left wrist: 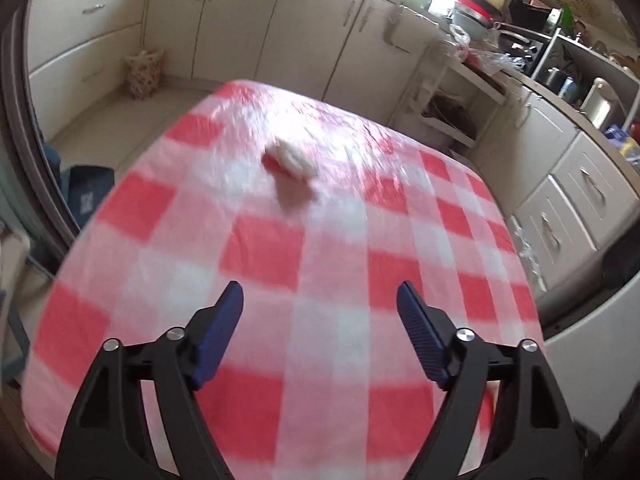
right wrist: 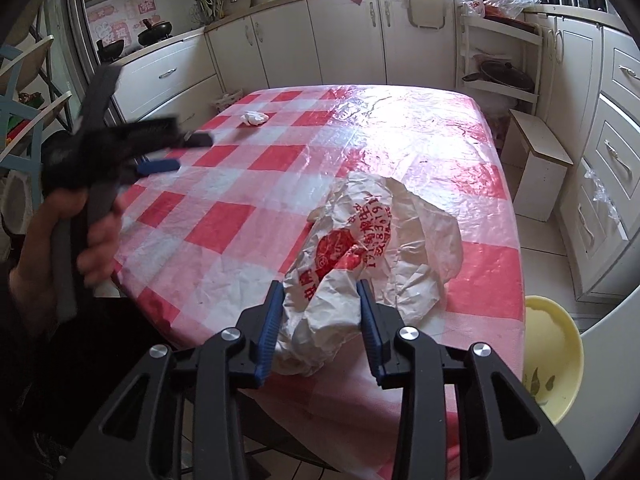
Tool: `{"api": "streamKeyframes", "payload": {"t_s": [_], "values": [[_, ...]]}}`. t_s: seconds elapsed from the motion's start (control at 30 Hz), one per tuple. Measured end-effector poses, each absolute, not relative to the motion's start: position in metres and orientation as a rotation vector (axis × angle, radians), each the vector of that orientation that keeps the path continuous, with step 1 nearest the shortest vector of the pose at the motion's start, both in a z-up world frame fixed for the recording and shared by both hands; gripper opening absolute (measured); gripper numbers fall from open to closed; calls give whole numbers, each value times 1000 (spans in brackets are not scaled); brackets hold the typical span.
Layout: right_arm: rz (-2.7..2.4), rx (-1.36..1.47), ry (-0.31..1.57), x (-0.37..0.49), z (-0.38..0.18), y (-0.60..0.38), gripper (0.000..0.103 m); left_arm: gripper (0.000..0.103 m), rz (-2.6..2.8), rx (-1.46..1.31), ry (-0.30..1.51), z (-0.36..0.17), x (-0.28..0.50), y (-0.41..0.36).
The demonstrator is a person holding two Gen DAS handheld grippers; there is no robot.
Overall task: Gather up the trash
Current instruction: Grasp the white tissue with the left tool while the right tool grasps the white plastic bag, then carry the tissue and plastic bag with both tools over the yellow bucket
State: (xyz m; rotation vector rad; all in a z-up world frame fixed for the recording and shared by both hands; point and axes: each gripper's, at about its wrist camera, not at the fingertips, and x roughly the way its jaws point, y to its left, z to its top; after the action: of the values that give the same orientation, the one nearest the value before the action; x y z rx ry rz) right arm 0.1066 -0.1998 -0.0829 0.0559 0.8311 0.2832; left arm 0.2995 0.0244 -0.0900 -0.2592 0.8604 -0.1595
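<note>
my left gripper (left wrist: 320,300) wide open, nothing in it. crumpled tissue (left wrist: 294,158) dead ahead, upper centre of checkered tablecloth (left wrist: 260,256), well apart. right gripper (right wrist: 320,292) pinching plastic bag (right wrist: 372,240), so left one's job.

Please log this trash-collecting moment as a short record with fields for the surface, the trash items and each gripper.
surface: table with red-and-white checked cloth under clear plastic
trash 1: crumpled white paper bag with red print, near edge
trash 2: small crumpled white tissue wad, far side
left gripper: jaws wide open, empty, above the cloth short of the wad
right gripper: jaws either side of the bag's near end; grip unclear
</note>
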Motion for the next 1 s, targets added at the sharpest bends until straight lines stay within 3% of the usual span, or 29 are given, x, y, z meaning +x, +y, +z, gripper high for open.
{"api": "streamKeyframes", "payload": {"t_s": [0.3,0.4,0.43,0.47,0.6,0.8,1.0], "values": [[293,69,823,118,-84,-198,44,78,33,-196,905,-106,425,16],[287,80,815,119,-86,-201,55,44,6,-151,912,-114,433,8],[288,82,814,119,-86,-201,59,14,-29,-160,919,-117,433,6],[281,78,811,120,-87,-200,62,12,-55,-177,919,-119,430,6],[272,81,804,124,-90,-198,65,8,-149,-251,905,-122,398,5],[301,71,800,120,-88,-193,41,8,-259,-252,882,-115,323,-16],[287,70,788,105,-84,-199,36,8,-251,-207,879,-120,258,-41]]}}
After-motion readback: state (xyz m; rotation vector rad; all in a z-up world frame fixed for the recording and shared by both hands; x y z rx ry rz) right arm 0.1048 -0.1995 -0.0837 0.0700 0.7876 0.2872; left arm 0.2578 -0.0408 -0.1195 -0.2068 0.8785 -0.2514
